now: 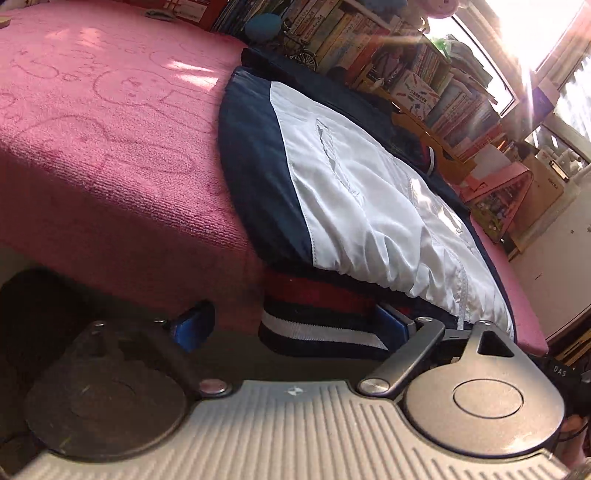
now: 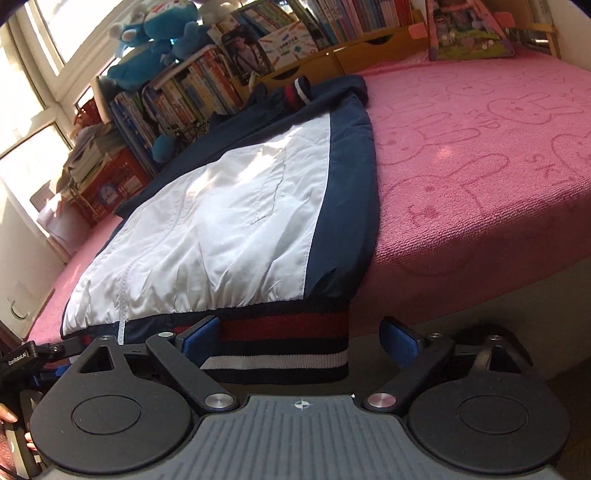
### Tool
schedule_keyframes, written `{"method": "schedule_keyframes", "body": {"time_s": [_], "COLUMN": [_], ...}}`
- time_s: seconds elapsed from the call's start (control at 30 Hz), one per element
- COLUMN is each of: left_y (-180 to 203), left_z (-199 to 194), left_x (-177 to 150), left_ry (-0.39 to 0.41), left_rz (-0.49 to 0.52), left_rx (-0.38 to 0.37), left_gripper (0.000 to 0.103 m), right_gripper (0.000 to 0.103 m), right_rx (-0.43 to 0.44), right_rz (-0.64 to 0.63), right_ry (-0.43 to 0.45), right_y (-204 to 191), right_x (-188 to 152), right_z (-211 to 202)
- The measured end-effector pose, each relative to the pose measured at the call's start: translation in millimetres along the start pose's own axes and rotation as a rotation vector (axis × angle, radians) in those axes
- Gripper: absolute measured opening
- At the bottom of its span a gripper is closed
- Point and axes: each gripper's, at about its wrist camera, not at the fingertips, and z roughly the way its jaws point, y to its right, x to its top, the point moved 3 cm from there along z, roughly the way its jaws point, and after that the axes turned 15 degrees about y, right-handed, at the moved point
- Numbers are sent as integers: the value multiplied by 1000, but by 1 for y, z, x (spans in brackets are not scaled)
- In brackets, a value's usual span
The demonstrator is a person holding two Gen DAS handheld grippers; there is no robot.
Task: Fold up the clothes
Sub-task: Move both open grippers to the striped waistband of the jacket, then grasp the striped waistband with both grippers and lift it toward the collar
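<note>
A navy and white jacket [image 1: 362, 206] [image 2: 207, 221] lies flat on the pink cover [image 1: 110, 147] [image 2: 480, 155]. Its red, white and navy striped hem band [image 1: 317, 328] [image 2: 284, 347] hangs over the near edge. My left gripper [image 1: 291, 326] is open around one corner of the band: the right pad [image 1: 391, 325] is against the cloth and the left pad [image 1: 192, 328] stands clear of it. My right gripper [image 2: 301, 343] is open around the other corner, with its left pad [image 2: 201, 343] at the cloth and its right pad [image 2: 400, 341] apart from it.
Shelves of books [image 1: 424, 74] [image 2: 229, 81] run along the far side of the pink surface. Blue plush toys [image 2: 155, 40] sit on top, a red crate [image 2: 110, 184] stands by the window, and a toy house [image 2: 469, 33] is at the far right.
</note>
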Motion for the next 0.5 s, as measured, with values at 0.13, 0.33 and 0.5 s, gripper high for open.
{"method": "schedule_keyframes", "body": {"time_s": [0.13, 0.33, 0.5], "left_y": [12, 53, 68], "left_z": [-17, -41, 2], "left_x": [10, 65, 80], "left_ry": [-15, 149, 201], "left_rz": [-11, 109, 239], "left_rx": [-44, -213, -211], "left_gripper": [35, 34, 36], "right_gripper": [41, 21, 19], "right_rx": [54, 167, 231], "right_rz": [51, 40, -4], "right_ry": [-37, 89, 199], "right_y": [-7, -37, -52], "right_x": [4, 48, 86], "right_z": [-9, -39, -9]}}
